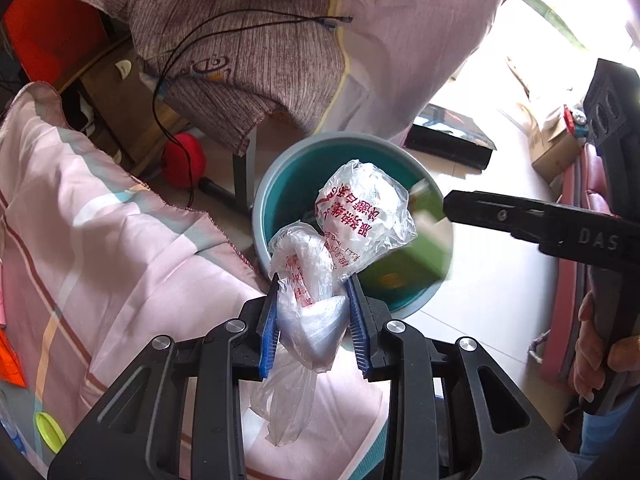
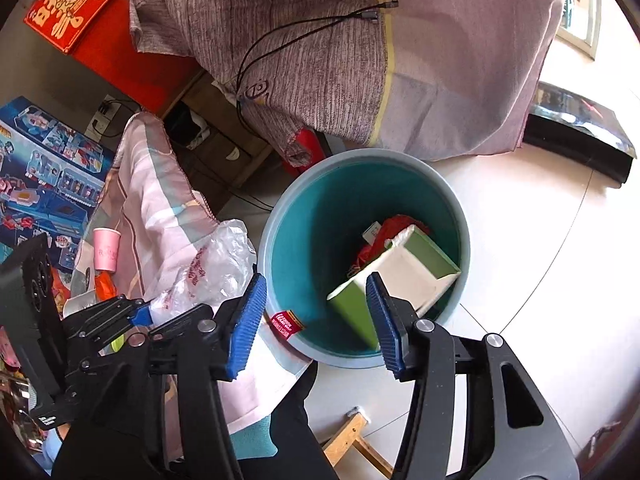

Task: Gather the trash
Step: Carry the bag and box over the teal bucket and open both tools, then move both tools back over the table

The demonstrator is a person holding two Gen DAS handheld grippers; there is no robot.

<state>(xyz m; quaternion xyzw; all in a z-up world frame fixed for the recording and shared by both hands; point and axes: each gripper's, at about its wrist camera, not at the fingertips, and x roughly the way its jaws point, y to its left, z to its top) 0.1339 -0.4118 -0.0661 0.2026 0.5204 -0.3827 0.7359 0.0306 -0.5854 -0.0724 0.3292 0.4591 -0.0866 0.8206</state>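
Observation:
A teal bin (image 1: 296, 184) stands on the white floor beside the bed. My left gripper (image 1: 312, 284) is shut on a crumpled clear plastic bag (image 1: 360, 208) with red print, held over the bin's near rim. In the left wrist view a finger (image 1: 500, 214) of the right gripper reaches in from the right above a blurred green box (image 1: 424, 240). From the right wrist, my right gripper (image 2: 316, 284) hangs open over the bin (image 2: 320, 220). The green box (image 2: 432, 252) lies inside, clear of the pads, on red trash (image 2: 400, 224). The bag (image 2: 216, 264) and left gripper (image 2: 140, 316) show at left.
A pink patterned quilt (image 1: 100, 240) borders the bin on the left. A purple striped cloth (image 2: 320, 60) with a black cable (image 2: 280, 36) hangs behind it. A pink paper cup (image 2: 106, 254) and a toy box (image 2: 40, 172) lie at left, and a red packet (image 2: 286, 324) sits at the rim.

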